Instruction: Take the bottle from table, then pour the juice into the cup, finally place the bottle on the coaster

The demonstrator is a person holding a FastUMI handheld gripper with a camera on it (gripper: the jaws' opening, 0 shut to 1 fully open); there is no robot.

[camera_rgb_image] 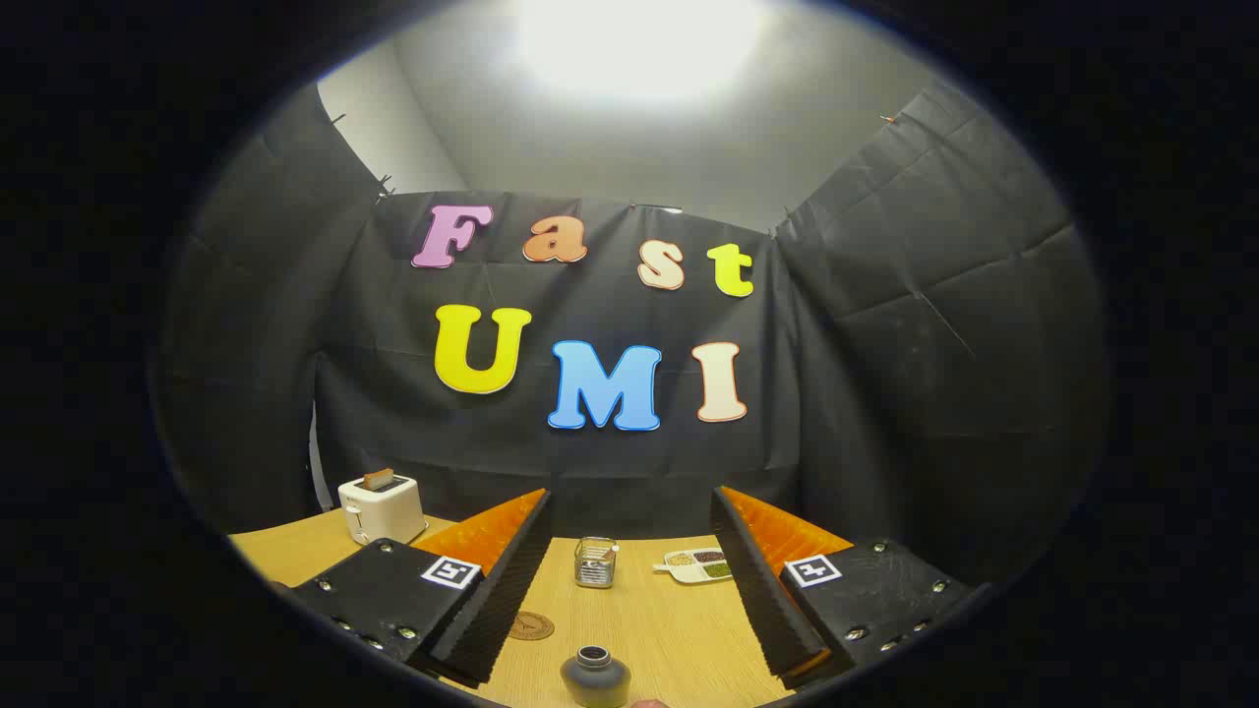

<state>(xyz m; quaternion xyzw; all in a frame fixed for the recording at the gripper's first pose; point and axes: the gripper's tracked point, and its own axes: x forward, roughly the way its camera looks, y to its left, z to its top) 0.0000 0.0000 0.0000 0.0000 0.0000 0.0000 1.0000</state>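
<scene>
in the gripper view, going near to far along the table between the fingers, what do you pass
dark cup → round coaster → small glass jar. The gripper is open, its fingers spread wide with nothing held.

You face black cloth walls on three sides. A bright ceiling light glares above pale walls, and the wooden counter lies below.

Light wood-grain table, dark grey cup, round brown coaster with dark printed motif, cream toaster, white divided dish with green, brown, tan fillings, clear glass jar.
</scene>
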